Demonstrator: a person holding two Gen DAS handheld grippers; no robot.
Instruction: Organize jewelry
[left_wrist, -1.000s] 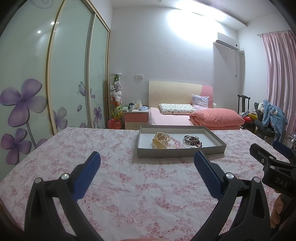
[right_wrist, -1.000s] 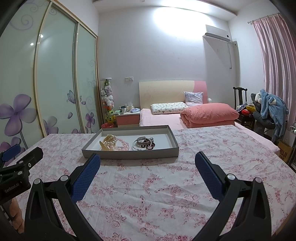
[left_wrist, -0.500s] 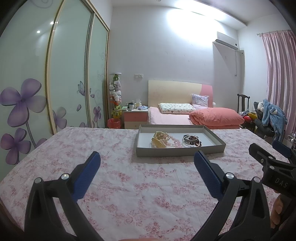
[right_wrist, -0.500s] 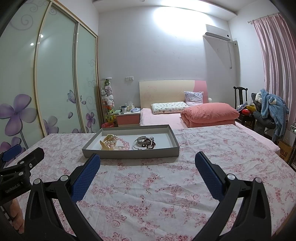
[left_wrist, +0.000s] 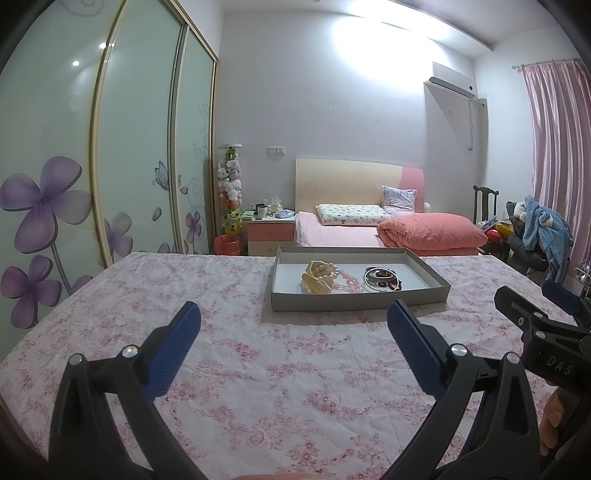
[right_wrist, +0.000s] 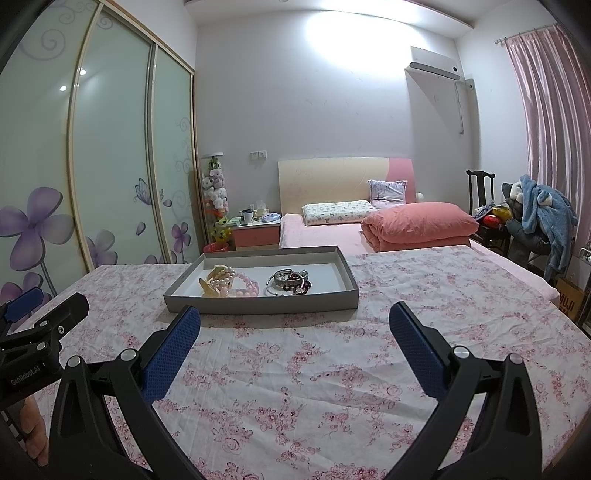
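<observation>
Both tools, left (left_wrist: 293, 319) and right (right_wrist: 294, 319), remain spread and empty, edged slightly nearer the tray (right_wrist: 258, 304), where beads (right_wrist: 225, 282) and bangles (right_wrist: 290, 286) lie.

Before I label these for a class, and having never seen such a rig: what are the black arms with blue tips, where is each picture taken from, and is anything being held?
They are two hand-held grippers, one in each of a person's hands, not a robot. Each carries a wide-angle camera looking forward along its two fingers. One picture comes from the left gripper, the other from the right gripper; each also shows the other at its edge. Both are open and hold nothing, above a table under a floral cloth. Ahead sits a grey tray with a pink bead strand, a cream piece and a pile of bangles. Behind is a bed.
</observation>
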